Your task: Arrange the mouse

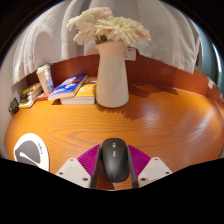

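A black computer mouse lies lengthwise between my gripper's two fingers, its front end pointing away from me. The magenta pads touch it on both sides, so the fingers are shut on it. It sits low over the near part of the round wooden table. I cannot tell whether it rests on the wood or is slightly lifted.
A white vase with pale flowers stands on the table beyond the mouse. A stack of books and a small upright tube are at the far left. A white round object lies near my left finger.
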Tool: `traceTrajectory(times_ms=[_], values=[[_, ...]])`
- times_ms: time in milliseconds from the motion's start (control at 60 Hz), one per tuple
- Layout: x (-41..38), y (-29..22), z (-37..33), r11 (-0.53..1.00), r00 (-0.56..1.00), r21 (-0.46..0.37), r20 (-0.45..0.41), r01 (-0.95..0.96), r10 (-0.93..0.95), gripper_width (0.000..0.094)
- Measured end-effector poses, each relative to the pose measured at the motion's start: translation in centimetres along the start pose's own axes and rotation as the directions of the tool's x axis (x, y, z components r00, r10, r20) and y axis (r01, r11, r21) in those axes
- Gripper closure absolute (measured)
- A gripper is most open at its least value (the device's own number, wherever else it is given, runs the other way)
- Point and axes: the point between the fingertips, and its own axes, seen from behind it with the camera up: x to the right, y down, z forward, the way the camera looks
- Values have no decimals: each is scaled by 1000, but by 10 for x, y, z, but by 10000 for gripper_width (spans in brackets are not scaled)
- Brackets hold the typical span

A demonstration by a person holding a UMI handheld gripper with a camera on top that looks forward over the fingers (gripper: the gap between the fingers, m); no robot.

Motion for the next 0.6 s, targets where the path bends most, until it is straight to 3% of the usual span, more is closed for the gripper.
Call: traceTrajectory(times_ms=[167,267,333,467,600], values=[[2,-1,1,999,999,2,-19,-41,41,521],[2,-1,2,998,998,-33,-26,-56,55,601],[4,-7,-5,993,994,-53,-45,-102,100,600],[2,-71,-54,990,986,76,-109,-118,126,598],[-39,-145,-112,968,984,221,-106,-119,145,600]])
